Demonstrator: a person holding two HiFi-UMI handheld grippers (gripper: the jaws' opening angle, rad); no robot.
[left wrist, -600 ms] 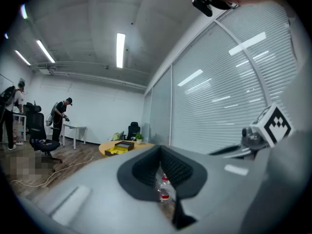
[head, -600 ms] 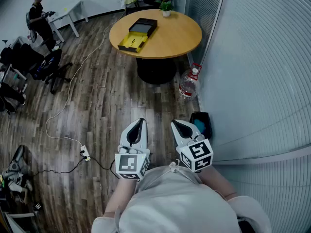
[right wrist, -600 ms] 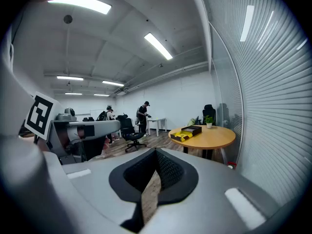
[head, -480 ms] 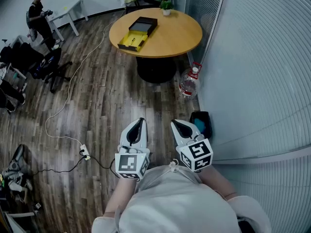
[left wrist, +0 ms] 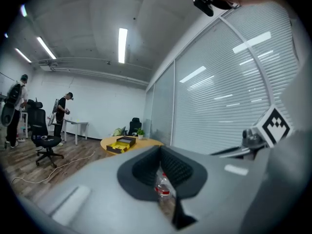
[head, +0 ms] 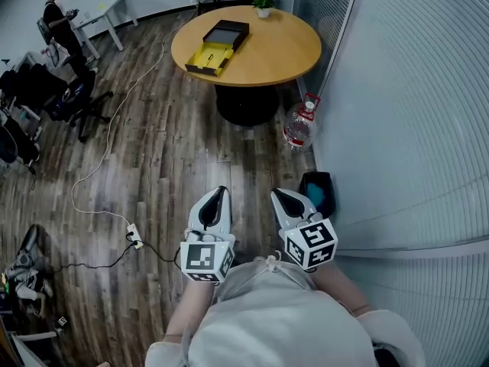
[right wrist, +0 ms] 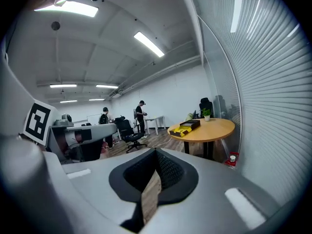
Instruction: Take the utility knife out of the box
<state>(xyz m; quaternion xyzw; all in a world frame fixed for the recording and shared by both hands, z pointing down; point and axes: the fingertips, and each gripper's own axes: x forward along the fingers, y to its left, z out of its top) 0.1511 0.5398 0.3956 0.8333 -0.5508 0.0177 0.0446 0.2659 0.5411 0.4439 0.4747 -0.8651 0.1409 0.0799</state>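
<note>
An open black box (head: 216, 47) with a yellow insert lies on the round wooden table (head: 283, 52) at the far end of the room. A thin dark object rests on the yellow insert, too small to make out. The box also shows in the left gripper view (left wrist: 122, 144) and the right gripper view (right wrist: 186, 127). Both grippers are held side by side close to the person's chest, far from the table. My left gripper (head: 216, 197) (left wrist: 163, 177) is shut and empty. My right gripper (head: 280, 197) (right wrist: 155, 177) is shut too, with nothing in it.
A water bottle (head: 299, 128) stands on the wooden floor beside the table's base. A black bin (head: 318, 193) sits by the blind-covered glass wall on the right. A cable and power strip (head: 134, 241) lie at left, beyond them an office chair (head: 76, 102) and a person (head: 59, 14).
The table and bottle sit slightly higher in the head view. Both grippers keep their place and stay shut.
</note>
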